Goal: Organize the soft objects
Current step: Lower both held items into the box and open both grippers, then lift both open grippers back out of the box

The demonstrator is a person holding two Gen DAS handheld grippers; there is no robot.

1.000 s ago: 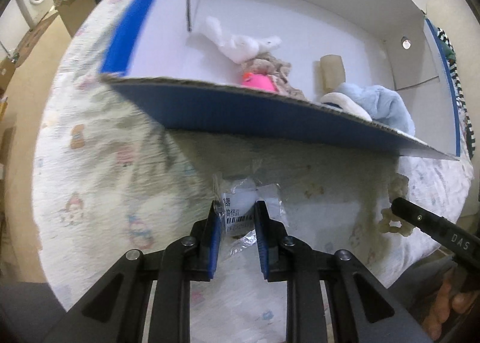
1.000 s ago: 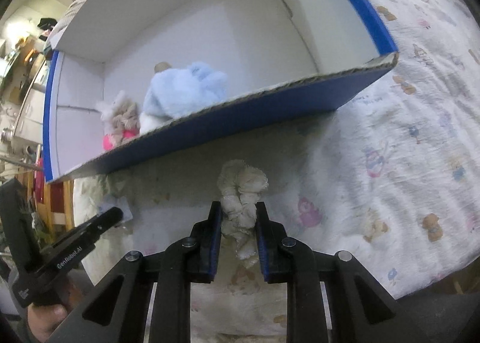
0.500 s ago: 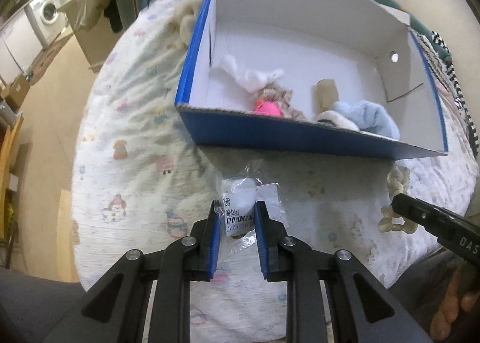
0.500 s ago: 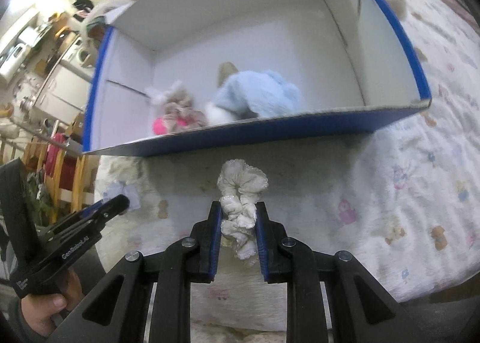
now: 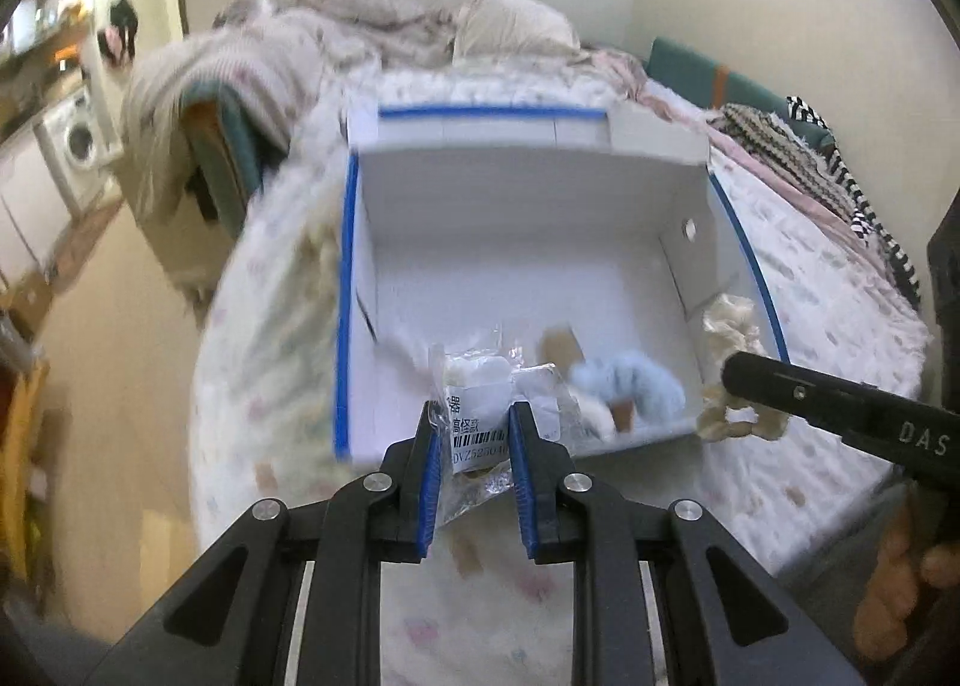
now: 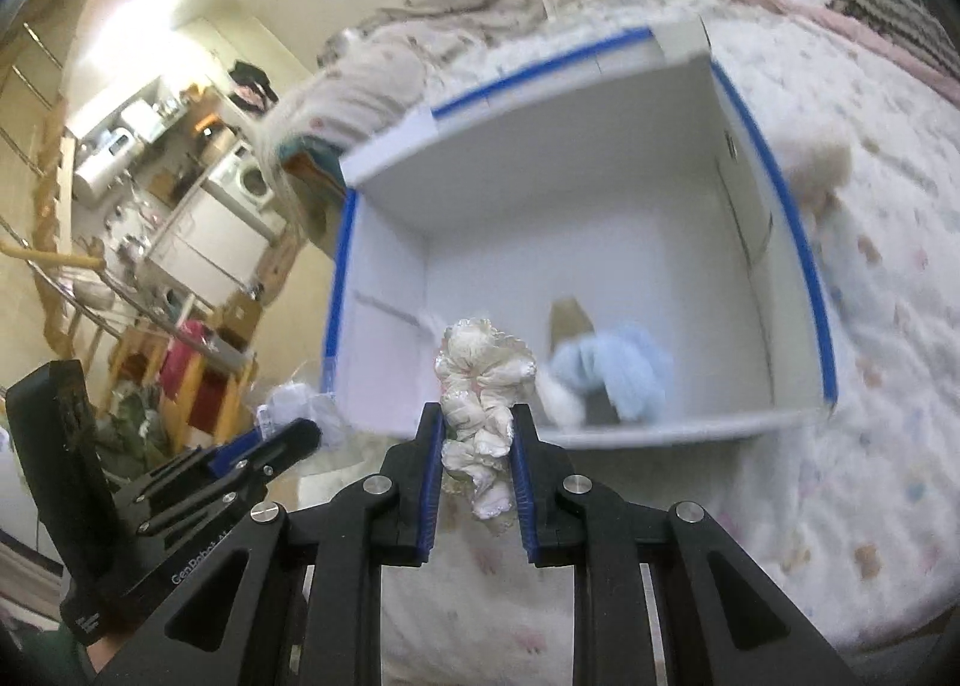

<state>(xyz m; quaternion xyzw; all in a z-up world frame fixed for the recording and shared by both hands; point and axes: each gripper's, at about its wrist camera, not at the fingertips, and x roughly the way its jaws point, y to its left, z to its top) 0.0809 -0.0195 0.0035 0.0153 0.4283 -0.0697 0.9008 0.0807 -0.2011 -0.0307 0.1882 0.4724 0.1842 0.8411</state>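
My left gripper is shut on a clear plastic packet with a barcode label, held in the air in front of the near wall of a white box with blue edges. My right gripper is shut on a cream scrunchie, held up before the same box. A light blue plush lies on the box floor by the near wall, also in the right wrist view. The scrunchie and right gripper finger show at the right of the left wrist view.
The box stands on a bed with a printed quilt. A brown cardboard piece lies in the box. A crumpled blanket and pillow lie behind it. A small beige plush lies right of the box. Floor and washing machine lie to the left.
Both grippers have risen and pulled back with their loads, so the box now shows from higher up and its whole interior is seen. The frames are blurred by motion.
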